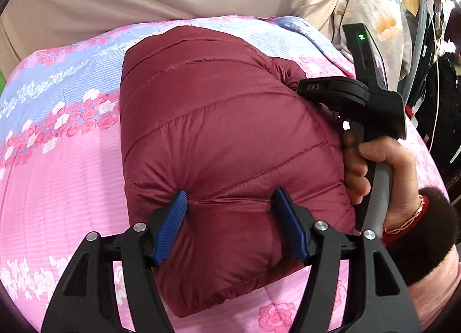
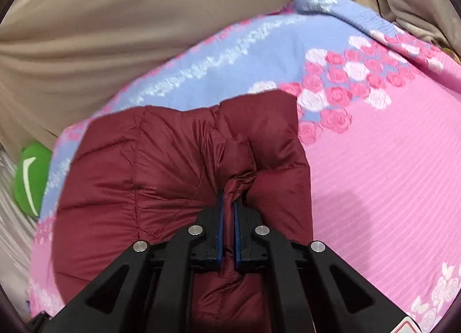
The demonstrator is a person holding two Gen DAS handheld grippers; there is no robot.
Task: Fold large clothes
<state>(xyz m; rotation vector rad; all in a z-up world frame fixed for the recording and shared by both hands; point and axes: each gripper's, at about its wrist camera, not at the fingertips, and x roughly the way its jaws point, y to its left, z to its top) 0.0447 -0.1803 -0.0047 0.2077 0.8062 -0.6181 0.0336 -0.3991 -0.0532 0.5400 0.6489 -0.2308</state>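
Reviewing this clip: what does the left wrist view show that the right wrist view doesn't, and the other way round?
Only the left wrist view shows the open left claw with its blue pads spread against the puffy edge of the maroon jacket, the person's right hand on the other tool's handle, and hanging clothes behind. Only the right wrist view shows the right claw shut on a pinched fold of the jacket, plus a green object at the left edge. Both show the folded jacket on the pink floral bedspread with beige fabric beyond.
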